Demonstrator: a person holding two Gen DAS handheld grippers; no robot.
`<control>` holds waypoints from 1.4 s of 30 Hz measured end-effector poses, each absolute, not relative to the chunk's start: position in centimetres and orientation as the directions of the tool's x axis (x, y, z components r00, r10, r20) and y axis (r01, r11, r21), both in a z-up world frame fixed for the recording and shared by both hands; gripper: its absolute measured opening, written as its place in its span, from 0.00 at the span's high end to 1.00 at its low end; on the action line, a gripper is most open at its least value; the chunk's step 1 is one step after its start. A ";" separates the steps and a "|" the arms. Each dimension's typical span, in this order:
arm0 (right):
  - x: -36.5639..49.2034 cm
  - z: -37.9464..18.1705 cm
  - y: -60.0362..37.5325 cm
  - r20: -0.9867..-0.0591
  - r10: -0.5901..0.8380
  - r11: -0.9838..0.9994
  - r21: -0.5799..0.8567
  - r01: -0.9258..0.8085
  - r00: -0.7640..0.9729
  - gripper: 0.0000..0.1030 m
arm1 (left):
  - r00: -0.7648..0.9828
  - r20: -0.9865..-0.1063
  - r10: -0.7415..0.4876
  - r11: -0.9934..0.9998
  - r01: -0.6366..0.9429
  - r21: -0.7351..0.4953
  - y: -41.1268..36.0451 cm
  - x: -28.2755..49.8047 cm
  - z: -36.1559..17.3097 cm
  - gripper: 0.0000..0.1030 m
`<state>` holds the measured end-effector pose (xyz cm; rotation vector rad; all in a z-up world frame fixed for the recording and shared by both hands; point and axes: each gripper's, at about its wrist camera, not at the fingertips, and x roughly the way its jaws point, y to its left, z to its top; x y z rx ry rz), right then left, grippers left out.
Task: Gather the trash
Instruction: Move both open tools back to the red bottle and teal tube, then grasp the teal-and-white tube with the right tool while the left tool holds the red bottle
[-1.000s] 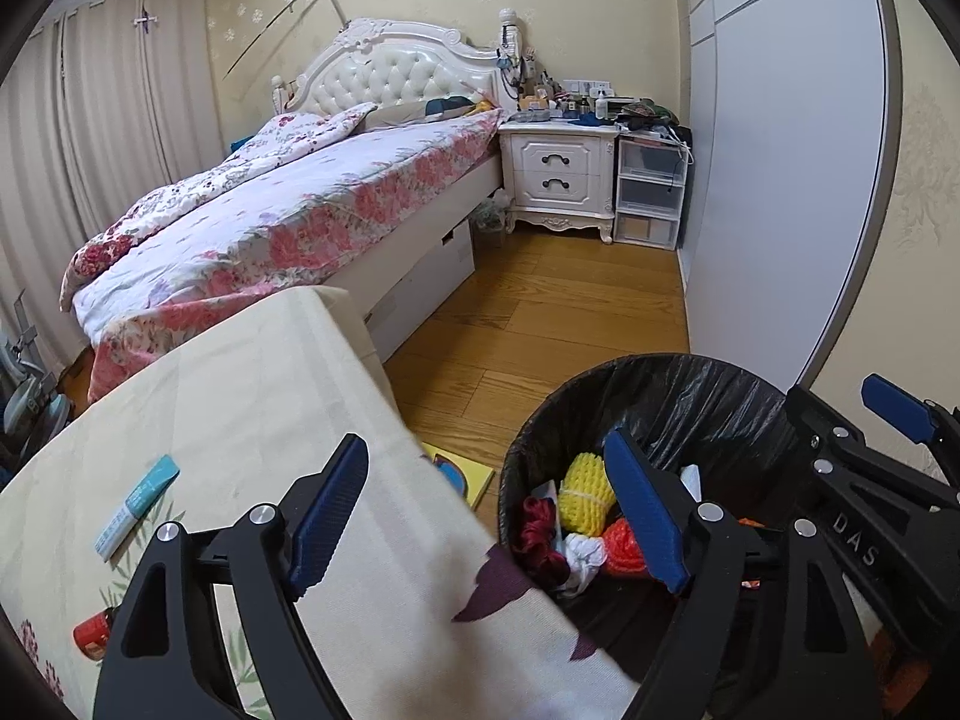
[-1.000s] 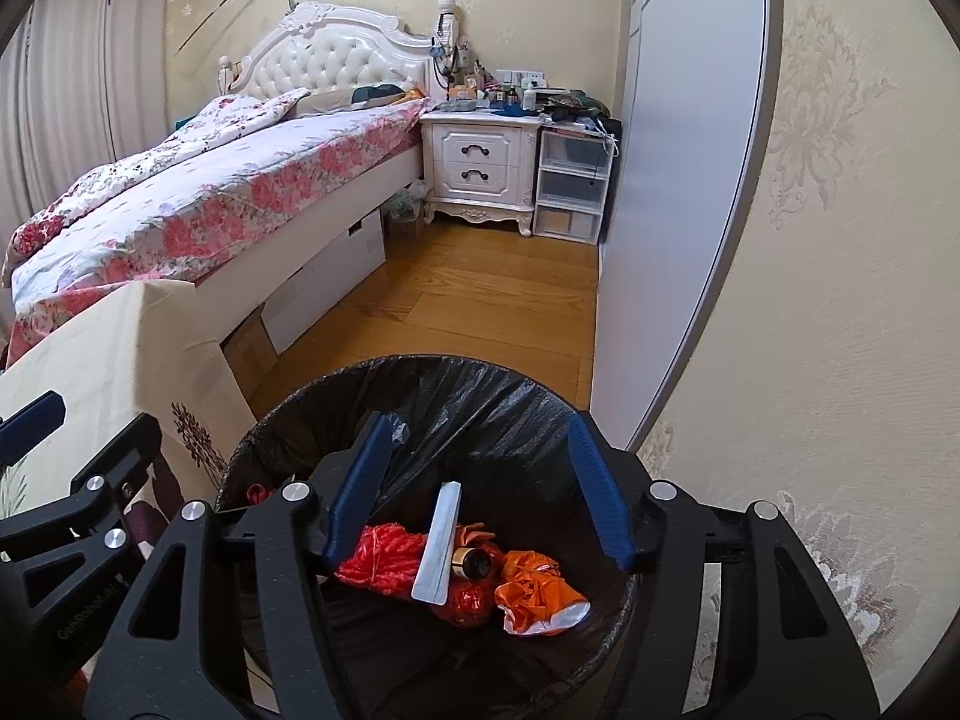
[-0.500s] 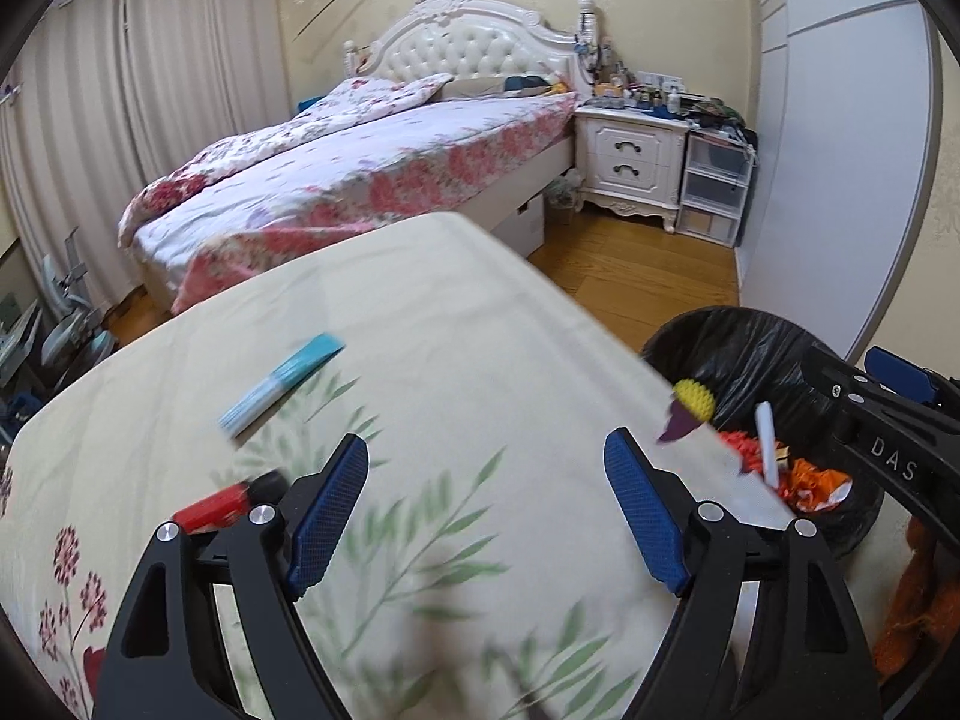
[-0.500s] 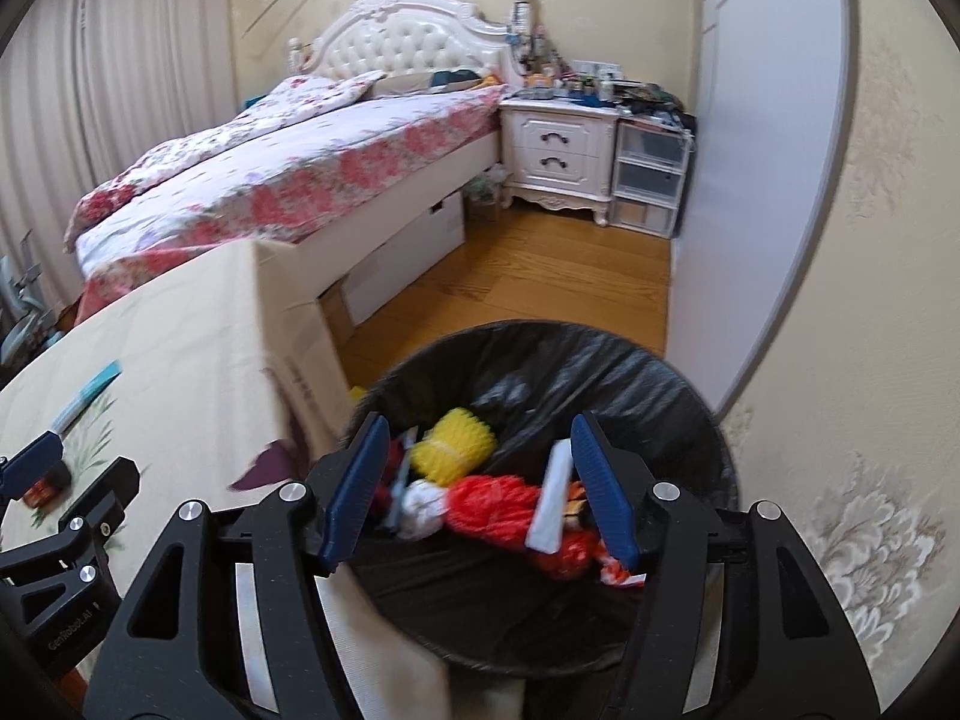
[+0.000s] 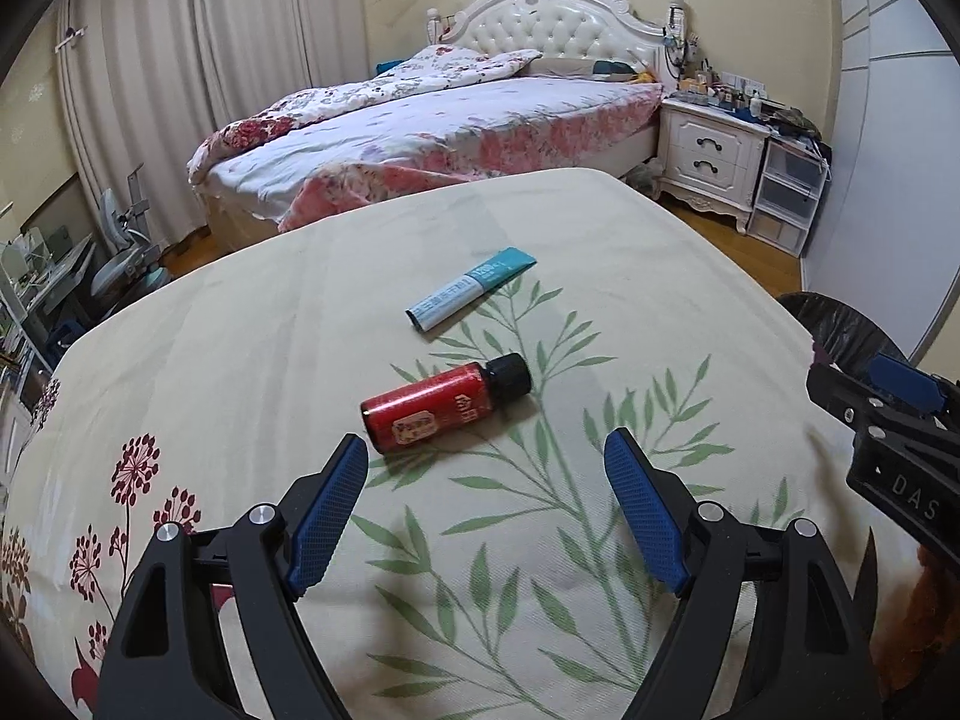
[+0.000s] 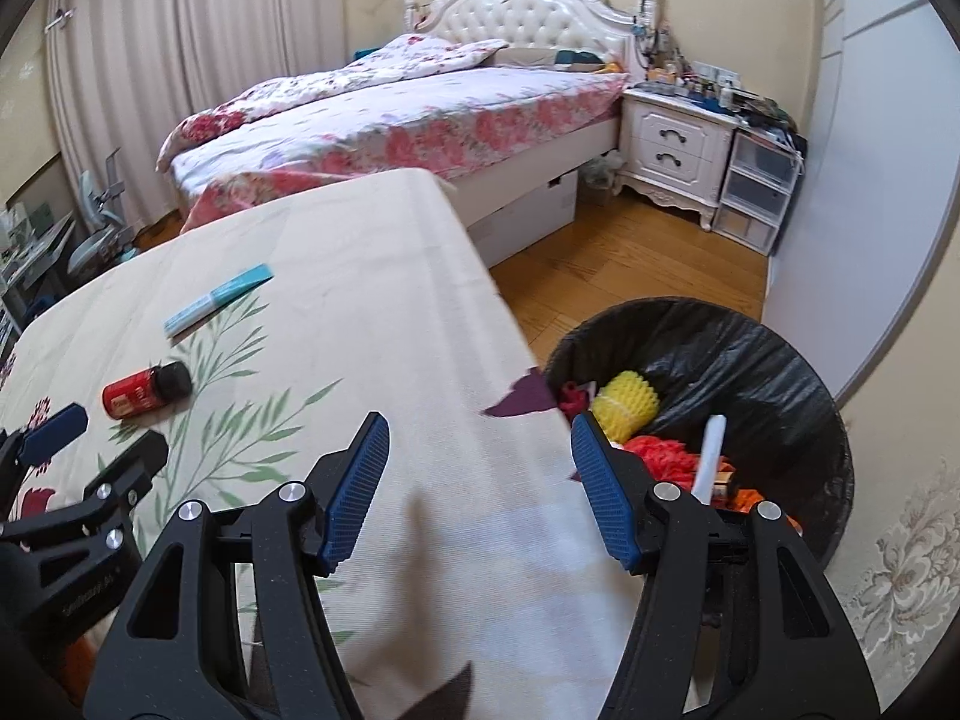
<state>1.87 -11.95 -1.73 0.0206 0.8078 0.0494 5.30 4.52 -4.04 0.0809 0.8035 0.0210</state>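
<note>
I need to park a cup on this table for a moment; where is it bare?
The tablecloth lies bare between the red bottle and the edge by the trash bin, and beyond the teal packet toward the bed. Bottle and packet lie close together. The bin holds trash.

A home bedroom: a bed [image 5: 456,120] with a white tufted headboard [image 5: 540,18] fills the upper middle, curtains [image 5: 180,60] hang at upper left, and a nightstand [image 5: 711,150] (cluttered on top) stands at right.
</note>
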 end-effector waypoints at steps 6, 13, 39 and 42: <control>2.1 -2.0 -10.7 -0.732 0.068 0.997 0.035 -0.061 0.678 0.40 | 0.678 -0.733 0.060 0.994 0.024 0.104 5.4 7.8 -4.5 0.24; 2.8 -2.4 -10.6 -0.748 0.085 0.996 0.054 -0.068 0.658 0.39 | 0.640 -0.768 0.036 0.993 0.060 0.097 6.0 9.8 -5.2 0.24; 4.4 -3.2 -6.7 -0.776 0.122 0.988 0.037 -0.147 0.619 0.39 | 0.640 -0.763 0.088 0.996 -0.043 0.079 11.5 7.2 -4.9 0.31; 4.9 -3.3 -5.6 -0.782 0.140 0.985 0.047 -0.167 0.607 0.39 | 0.637 -0.761 0.123 0.992 -0.088 0.087 13.5 6.7 -4.8 0.31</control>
